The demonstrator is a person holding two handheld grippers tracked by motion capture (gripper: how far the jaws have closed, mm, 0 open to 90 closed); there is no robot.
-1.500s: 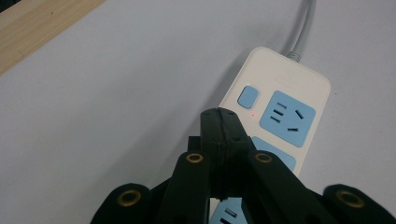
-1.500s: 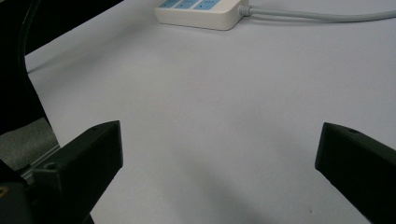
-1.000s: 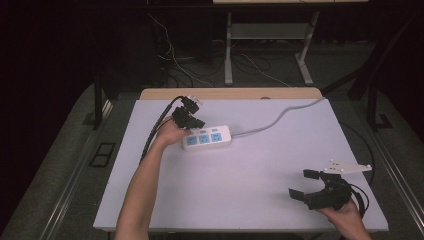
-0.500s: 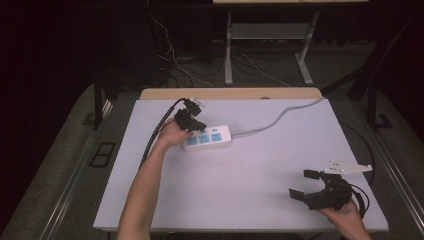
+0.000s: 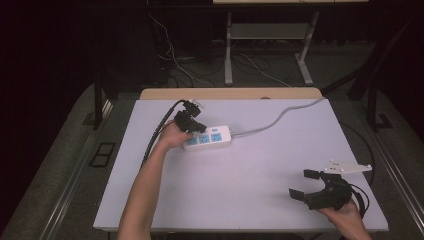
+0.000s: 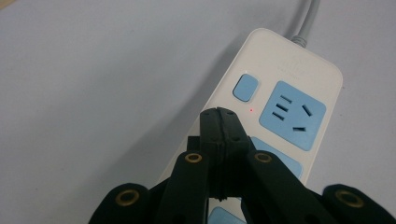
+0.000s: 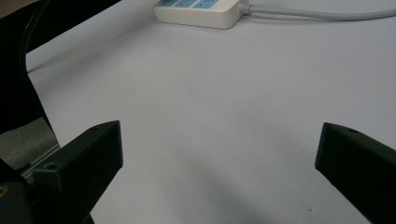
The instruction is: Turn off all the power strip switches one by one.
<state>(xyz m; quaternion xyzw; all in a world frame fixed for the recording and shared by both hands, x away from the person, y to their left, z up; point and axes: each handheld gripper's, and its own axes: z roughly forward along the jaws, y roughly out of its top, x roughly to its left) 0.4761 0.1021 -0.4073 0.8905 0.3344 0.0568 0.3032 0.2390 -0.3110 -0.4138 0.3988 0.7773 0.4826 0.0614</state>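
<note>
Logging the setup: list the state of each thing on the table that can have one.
Power strip: flat on the table, sockets empty, small red light on beside the switch.
Power strip cord: attached, trailing off the far edge.
Left tool: shut, tips over the strip.
Right tool: open, holding nothing.

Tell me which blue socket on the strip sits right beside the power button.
The end socket nearest the grey cord: its pin slots show fully, right of the blue button, beyond the left tool's tips.
</note>
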